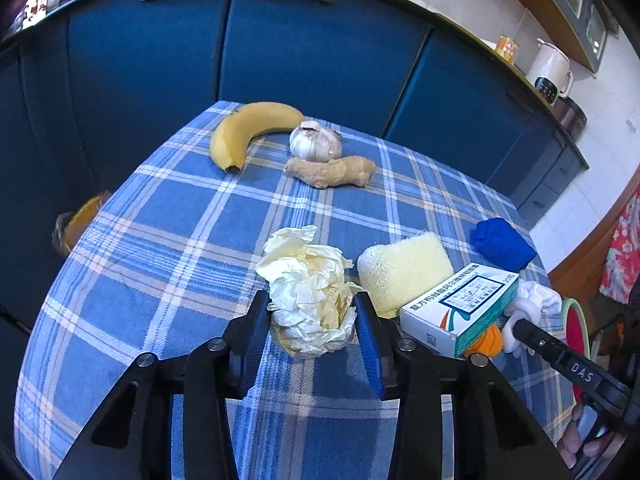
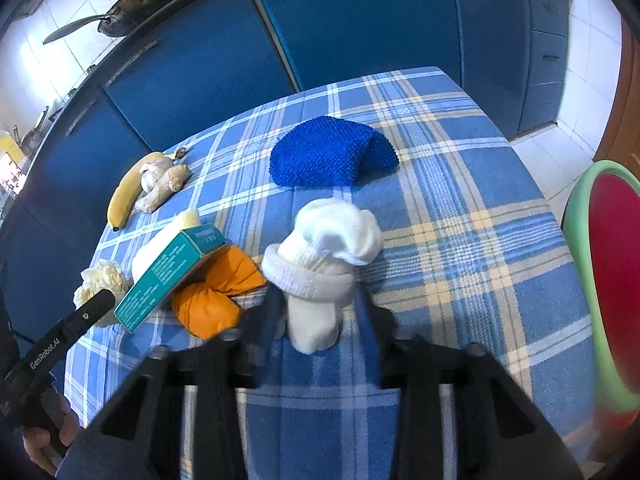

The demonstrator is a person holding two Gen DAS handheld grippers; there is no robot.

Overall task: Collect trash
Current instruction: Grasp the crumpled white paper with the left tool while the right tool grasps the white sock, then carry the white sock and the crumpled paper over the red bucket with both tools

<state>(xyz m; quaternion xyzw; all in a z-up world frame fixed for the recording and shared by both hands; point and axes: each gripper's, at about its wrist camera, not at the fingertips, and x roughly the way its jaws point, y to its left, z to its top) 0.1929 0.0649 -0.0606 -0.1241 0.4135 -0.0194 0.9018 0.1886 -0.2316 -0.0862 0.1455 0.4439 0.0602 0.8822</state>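
your left gripper (image 1: 312,312) pinches the crumpled paper ball (image 1: 310,292) between its blue pads, low on the near part of the checked blue tablecloth (image 1: 168,248). your right gripper (image 2: 316,304) straddles the rolled white sock (image 2: 324,264); blur hides whether its fingers press it. the right tool's arm reads "das", the left one's "genrobot.ai". just right of the paper sit a yellow sponge (image 1: 404,268) and a white-and-teal carton (image 1: 464,308) printed in small chinese characters you can't read here, resting on an orange bundle (image 2: 216,292). a blue knitted cloth (image 2: 332,152) lies farther right. at the far edge lie a banana (image 1: 248,128), garlic (image 1: 316,140) and ginger (image 1: 332,170). blue cabinets (image 1: 312,48) stand behind.
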